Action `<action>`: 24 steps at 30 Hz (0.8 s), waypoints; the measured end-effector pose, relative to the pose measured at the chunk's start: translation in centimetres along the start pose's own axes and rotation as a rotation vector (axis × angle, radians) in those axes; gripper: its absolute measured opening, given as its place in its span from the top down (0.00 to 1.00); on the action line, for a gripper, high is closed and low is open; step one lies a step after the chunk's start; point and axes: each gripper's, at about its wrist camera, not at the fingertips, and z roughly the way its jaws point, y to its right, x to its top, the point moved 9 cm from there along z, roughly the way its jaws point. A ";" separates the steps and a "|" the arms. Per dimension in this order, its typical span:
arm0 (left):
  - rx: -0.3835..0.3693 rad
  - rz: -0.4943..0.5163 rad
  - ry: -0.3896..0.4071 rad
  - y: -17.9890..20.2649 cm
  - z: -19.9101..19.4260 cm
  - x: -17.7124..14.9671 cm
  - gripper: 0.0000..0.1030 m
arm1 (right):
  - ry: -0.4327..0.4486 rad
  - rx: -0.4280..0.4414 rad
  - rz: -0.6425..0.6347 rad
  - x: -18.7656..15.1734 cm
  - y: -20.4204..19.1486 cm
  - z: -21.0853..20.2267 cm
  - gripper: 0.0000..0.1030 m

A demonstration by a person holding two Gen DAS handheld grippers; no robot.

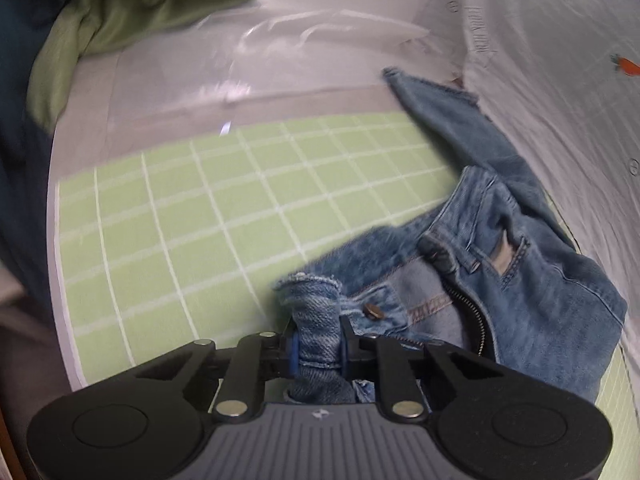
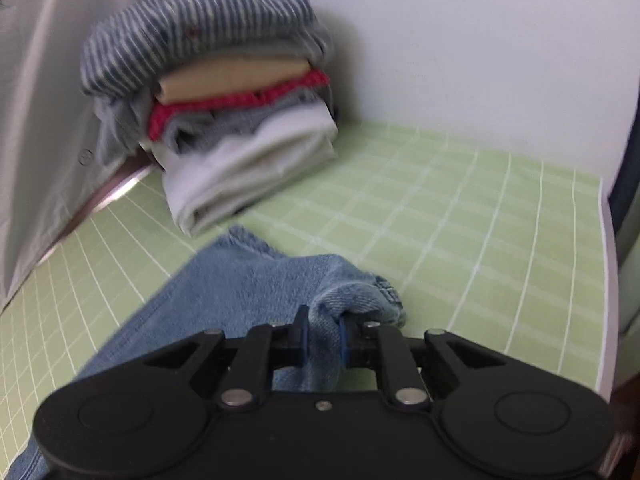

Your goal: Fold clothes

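Denim, washed blue and thick at the seams: the pair of blue denim jeans [image 1: 520, 280] should handle as a heavy, floppy thing, soft in the legs but stiff and bulky at the waistband, fly and hems, and not slippery. My judgement is that those doubled edges are the places to take hold, since a pinch there will not slide out as the cloth's weight drags.

Left wrist view: the left hand-held gripper [image 1: 318, 350] is closed nearly all the way, its blue-padded fingers clamped on a bunched fold of the waistband just beside the metal button [image 1: 374, 311]. The fly lies open with the zip showing, and one leg trails away toward a white cloth with a small orange print [image 1: 560, 80]. The jeans rest crumpled on the light green gridded mat [image 1: 200, 220] that covers the bench. An olive green garment [image 1: 120, 12] is heaped at the far left. This gripper sits low, pointing forward over the mat.

Right wrist view: the right hand-held gripper [image 2: 323, 338] is likewise squeezed onto a gathered leg end near the frayed hem, with the leg running back to the left. It also sits low and level over the mat. Beyond stands a stack of folded clothes topped by a blue-and-white striped garment [image 2: 208, 80]
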 end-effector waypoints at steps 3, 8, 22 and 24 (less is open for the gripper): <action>0.002 0.034 0.029 -0.6 -1.0 1.4 0.81 | 0.034 0.020 -0.043 1.0 0.1 -2.4 0.88; 0.081 0.040 0.027 -4.8 -1.1 2.1 0.81 | -0.047 -0.030 -0.147 -3.2 1.4 -3.5 0.88; 0.106 0.279 0.058 -2.7 -2.4 2.9 0.13 | -0.063 -0.243 -0.334 -7.6 -0.4 -5.6 0.19; 0.076 0.343 0.065 -0.1 -2.4 2.9 0.12 | -0.038 -0.235 -0.347 -7.3 -2.1 -6.0 0.17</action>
